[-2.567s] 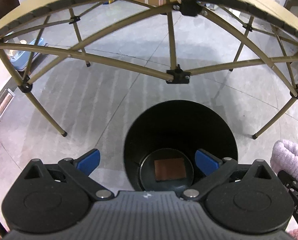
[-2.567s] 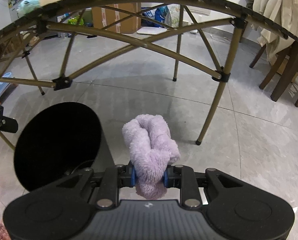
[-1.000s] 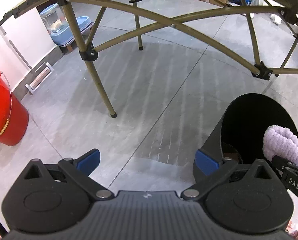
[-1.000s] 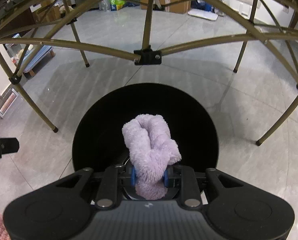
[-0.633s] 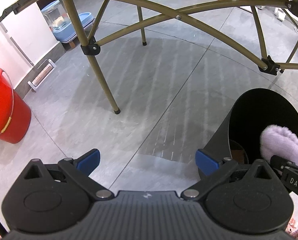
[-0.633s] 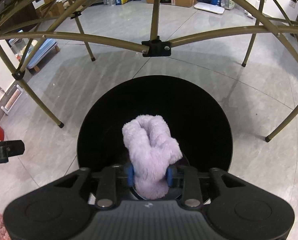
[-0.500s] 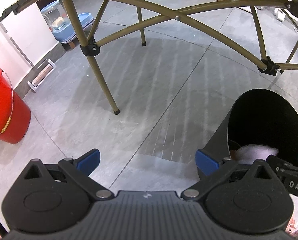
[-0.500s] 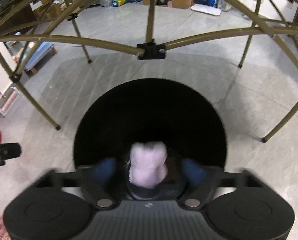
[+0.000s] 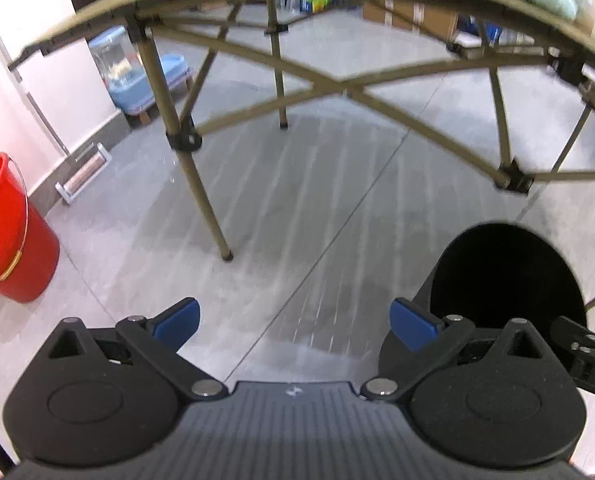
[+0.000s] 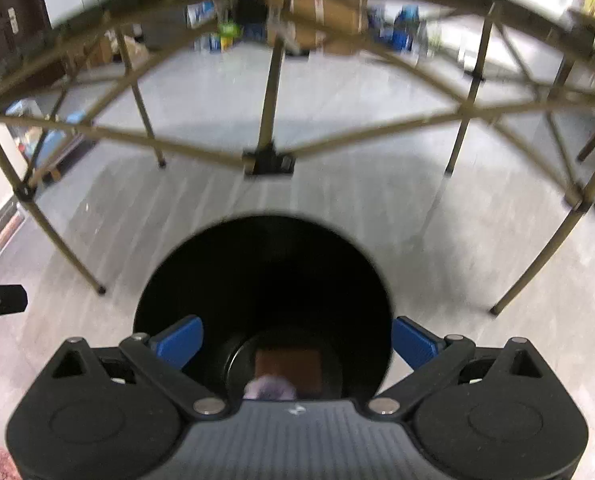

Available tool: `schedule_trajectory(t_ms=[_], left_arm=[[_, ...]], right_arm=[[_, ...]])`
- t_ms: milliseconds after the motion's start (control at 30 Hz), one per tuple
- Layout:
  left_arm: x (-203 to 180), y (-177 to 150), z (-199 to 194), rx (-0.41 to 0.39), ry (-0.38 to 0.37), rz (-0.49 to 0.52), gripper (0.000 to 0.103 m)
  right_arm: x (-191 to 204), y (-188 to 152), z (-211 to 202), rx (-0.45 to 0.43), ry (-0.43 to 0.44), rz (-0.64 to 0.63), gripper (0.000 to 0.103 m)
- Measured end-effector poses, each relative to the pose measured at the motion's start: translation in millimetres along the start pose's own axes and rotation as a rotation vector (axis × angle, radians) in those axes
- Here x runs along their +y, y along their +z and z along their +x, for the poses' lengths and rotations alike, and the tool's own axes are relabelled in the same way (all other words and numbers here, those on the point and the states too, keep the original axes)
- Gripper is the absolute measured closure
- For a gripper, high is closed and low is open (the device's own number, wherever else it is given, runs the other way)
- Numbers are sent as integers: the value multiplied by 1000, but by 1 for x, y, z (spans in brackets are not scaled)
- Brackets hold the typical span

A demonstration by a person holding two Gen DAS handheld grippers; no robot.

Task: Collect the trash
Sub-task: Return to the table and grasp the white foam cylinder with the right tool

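Purple fuzzy cloth [image 10: 269, 389] now sits at the bin [image 10: 263, 264] bottom, lower center of frame, w/ right gripper [image 10: 295, 342] wide open vs pinching it 0.6 s ago. Left gripper [image 9: 293, 322] still open, empty, bin at its lower right.

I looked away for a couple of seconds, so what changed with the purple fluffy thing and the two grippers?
The right gripper opened its jaws above the black bin and let go of the purple fluffy piece, which dropped to the bin's bottom beside a brown square. The left gripper stayed open and empty, having swung off to the bin's left.
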State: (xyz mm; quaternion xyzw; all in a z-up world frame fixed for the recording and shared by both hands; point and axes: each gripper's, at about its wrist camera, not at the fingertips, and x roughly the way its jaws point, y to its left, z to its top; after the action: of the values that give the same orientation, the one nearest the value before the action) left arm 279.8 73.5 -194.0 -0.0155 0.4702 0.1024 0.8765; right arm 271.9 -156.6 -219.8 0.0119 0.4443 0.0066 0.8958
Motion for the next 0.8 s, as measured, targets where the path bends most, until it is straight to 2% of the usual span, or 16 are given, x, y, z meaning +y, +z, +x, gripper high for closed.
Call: schedule_trajectory(t_ms=[133,367,500,800], left_arm=[[1,8,-20,-88,-12,-26,0],[-6,26,-61,-277,-11,-56,0],[-8,41,-73,-330,-48,-87,0],[-22,82,-84,-419,-58,-91,0]], right_arm=[[-7,11,-37,-146,-13,-14,2],[-11,29,-99,-482,-30,-61,1],[-16,52,-105,-559,-24,-78,1],[-20,106,-78,-614,3,-77,1]])
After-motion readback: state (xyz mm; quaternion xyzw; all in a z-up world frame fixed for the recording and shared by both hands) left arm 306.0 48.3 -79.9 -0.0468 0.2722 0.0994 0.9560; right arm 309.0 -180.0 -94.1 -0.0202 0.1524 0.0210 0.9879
